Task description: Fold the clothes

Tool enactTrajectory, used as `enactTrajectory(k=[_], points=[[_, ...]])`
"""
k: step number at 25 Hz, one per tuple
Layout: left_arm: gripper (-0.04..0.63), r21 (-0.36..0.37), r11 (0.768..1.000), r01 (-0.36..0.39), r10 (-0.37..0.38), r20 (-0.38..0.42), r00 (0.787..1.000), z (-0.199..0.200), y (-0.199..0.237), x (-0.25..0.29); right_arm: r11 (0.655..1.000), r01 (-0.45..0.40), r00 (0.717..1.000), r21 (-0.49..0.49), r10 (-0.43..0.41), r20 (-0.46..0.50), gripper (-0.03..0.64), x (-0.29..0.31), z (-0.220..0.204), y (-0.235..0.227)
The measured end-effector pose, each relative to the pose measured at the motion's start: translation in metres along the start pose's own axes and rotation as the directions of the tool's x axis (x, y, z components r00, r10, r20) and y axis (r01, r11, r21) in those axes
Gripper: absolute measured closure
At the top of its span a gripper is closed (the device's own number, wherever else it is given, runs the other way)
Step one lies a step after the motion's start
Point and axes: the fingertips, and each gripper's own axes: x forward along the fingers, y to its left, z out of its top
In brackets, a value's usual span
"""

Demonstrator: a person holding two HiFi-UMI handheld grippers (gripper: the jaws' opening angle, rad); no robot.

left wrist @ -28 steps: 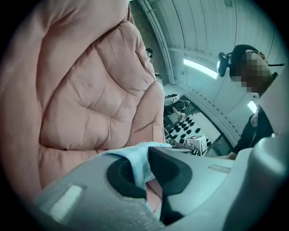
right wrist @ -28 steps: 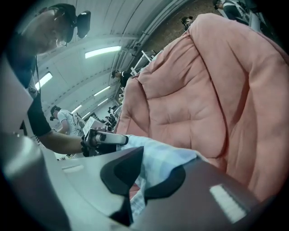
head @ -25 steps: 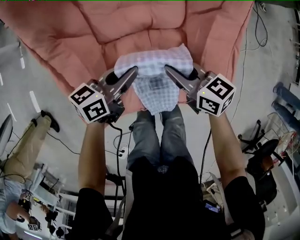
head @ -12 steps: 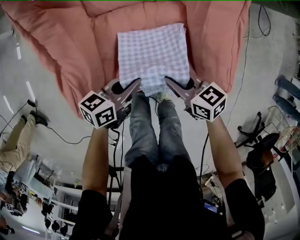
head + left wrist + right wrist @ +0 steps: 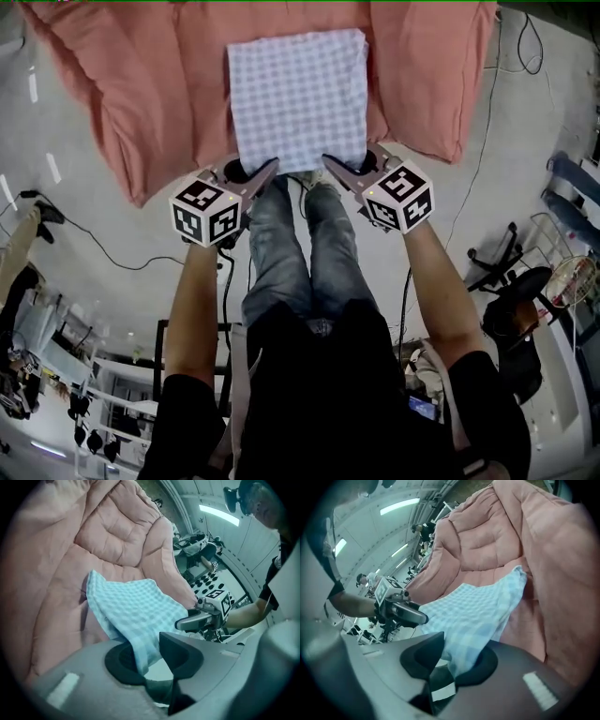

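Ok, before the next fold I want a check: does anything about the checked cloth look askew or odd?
Nothing stands out. The checked cloth lies flat and fairly square on the pink quilt. Its near corners sit loose between the jaws of the left claw and right claw, which have just been opening.

There is one checked cloth [image 5: 298,94] at 12 o'clock. There is one pink blanket [image 5: 141,94] there too. There is one black chair [image 5: 511,323] at 4 o'clock.
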Motion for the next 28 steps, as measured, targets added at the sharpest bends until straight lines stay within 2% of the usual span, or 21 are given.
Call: enactTrajectory(k=[2,4,5,10,15,18,21,23,25,28], points=[[0.473,0.006,0.999,-0.032,0.032,-0.013,0.999,-0.006,0.003,-0.002,1.000,0.011,1.000,0.022,-0.011,-0.018,0.495,-0.002,-0.008,-0.003],[0.415,0.012,0.997,-0.071,0.071,-0.032,0.997,-0.012,0.009,-0.008,0.998,0.053,0.998,0.033,-0.051,-0.047,0.397,-0.005,-0.017,-0.011],[0.384,0.018,0.996,-0.091,0.092,-0.042,0.995,-0.014,0.012,-0.013,0.996,0.082,0.995,0.032,-0.080,-0.058,0.375,-0.009,-0.021,-0.016],[0.362,0.023,0.990,-0.140,0.141,-0.036,0.989,-0.012,0.021,-0.030,0.980,0.193,0.981,0.046,-0.192,-0.026,0.376,-0.034,-0.024,-0.036],[0.362,0.014,0.993,-0.121,0.120,0.030,0.992,0.018,0.011,-0.036,0.975,0.217,0.975,0.043,-0.218,0.033,0.376,-0.047,0.003,-0.028],[0.364,0.046,0.993,-0.109,0.105,0.082,0.991,0.051,-0.008,-0.045,0.975,0.219,0.970,0.020,-0.220,0.102,0.393,-0.061,0.037,-0.010],[0.383,0.042,0.993,-0.112,0.105,0.144,0.984,0.086,-0.034,-0.068,0.972,0.233,0.953,0.001,-0.229,0.200,0.480,-0.088,0.082,0.015],[0.420,0.048,0.992,-0.117,0.107,0.185,0.977,0.109,-0.058,-0.092,0.968,0.249,0.938,-0.013,-0.238,0.251,0.507,-0.109,0.108,0.035],[0.470,0.085,0.987,-0.133,0.110,0.235,0.966,0.139,-0.079,-0.121,0.961,0.275,0.918,-0.036,-0.251,0.307,0.554,-0.131,0.139,0.055],[0.540,0.159,0.973,-0.166,0.109,0.317,0.942,0.188,-0.106,-0.161,0.950,0.303,0.888,-0.076,-0.252,0.384,0.561,-0.161,0.188,0.082]])
